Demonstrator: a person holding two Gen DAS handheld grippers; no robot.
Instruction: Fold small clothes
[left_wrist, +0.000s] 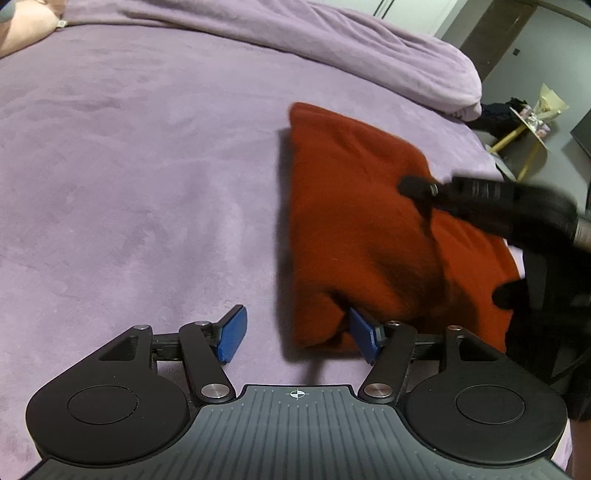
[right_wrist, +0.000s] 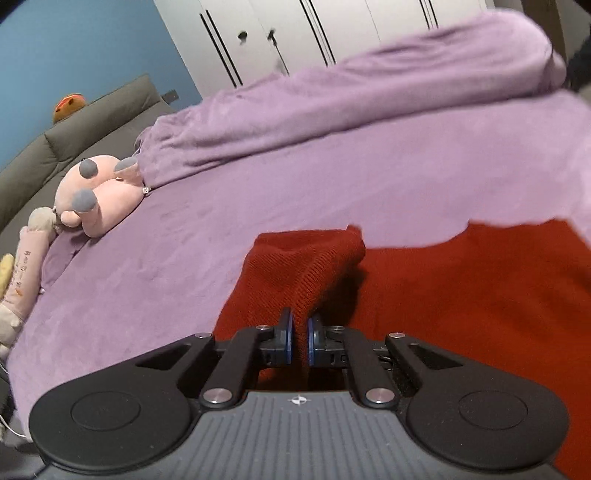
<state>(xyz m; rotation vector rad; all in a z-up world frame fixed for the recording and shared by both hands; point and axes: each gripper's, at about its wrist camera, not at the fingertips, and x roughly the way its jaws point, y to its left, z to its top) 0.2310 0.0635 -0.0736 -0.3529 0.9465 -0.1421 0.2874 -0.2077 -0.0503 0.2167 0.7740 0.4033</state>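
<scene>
A red knit garment lies on the purple bedspread, partly lifted on its right side. My left gripper is open, its blue pads wide apart; the garment's near corner sits by the right pad. My right gripper is shut on a raised fold of the red garment, the rest of which spreads flat to the right. The right gripper also shows in the left wrist view, blurred, over the garment's right side.
A bunched purple blanket lies across the far side of the bed. Pink plush toys sit by the grey headboard at the left. A small table stands beyond the bed's right edge.
</scene>
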